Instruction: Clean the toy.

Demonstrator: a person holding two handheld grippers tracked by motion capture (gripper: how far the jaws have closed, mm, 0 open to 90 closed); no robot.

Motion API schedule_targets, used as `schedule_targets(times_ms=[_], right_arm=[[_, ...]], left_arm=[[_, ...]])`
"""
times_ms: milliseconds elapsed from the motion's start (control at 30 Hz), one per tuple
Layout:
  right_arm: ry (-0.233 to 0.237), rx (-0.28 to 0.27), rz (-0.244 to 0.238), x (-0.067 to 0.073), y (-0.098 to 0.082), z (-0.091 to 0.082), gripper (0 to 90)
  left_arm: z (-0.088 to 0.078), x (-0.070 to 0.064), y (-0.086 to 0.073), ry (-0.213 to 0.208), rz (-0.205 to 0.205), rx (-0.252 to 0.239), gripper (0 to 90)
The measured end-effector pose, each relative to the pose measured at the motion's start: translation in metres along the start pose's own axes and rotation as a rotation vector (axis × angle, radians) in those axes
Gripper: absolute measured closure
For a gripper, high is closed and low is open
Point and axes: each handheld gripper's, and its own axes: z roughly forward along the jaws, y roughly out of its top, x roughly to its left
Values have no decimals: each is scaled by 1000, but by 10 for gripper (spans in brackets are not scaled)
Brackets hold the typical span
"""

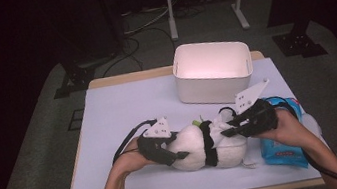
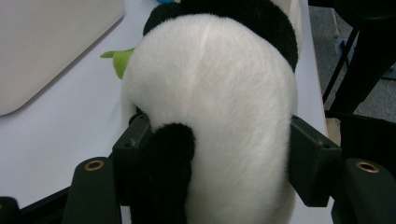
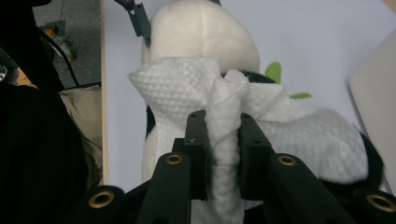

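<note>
While left fingers (image 2: 306,163) clamp the panda (image 2: 210,102), right fingers (image 3: 250,140) pinch a wipe (image 3: 187,84) (crumpled).

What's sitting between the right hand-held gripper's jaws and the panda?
A bunched white wipe, pinched in the right hand-held gripper and draped on the panda, seen in the right gripper view.

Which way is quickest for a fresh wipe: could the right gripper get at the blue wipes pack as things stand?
Probably not right away. The right gripper is shut on a white wipe pressed to the plush panda. The blue wipes pack lies just under that hand, nothing between them, but the jaws are occupied.
</note>
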Motion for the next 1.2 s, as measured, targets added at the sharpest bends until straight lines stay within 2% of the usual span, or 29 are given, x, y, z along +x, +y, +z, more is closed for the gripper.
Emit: schedule_targets(times_ms=[133,333,433,567,700,833,1033,1200], right_arm=[[-24,8,15,0,-10,-9,761],[-49,15,80,-4,-35,-18,759],[-57,9,99,-6,-41,-20,759],[-69,-3,94,-6,-33,-20,758],[-69,-2,63,-7,-17,-14,757],[-63,-6,56,-13,-5,-11,757],[-74,20,71,-26,2,-8,758],[-79,15,100,-31,-3,-12,758]], left_arm=[[0,0,-2,0,3,-9,335],[-2,-3,-3,3,31,-6,333],[-2,-6,-2,5,36,-2,333],[-1,-8,-1,10,50,3,334],[-2,-9,-2,12,60,4,336],[-2,-11,-1,14,73,8,337],[-2,-13,0,10,90,3,340],[-3,-11,-2,6,89,1,340]])
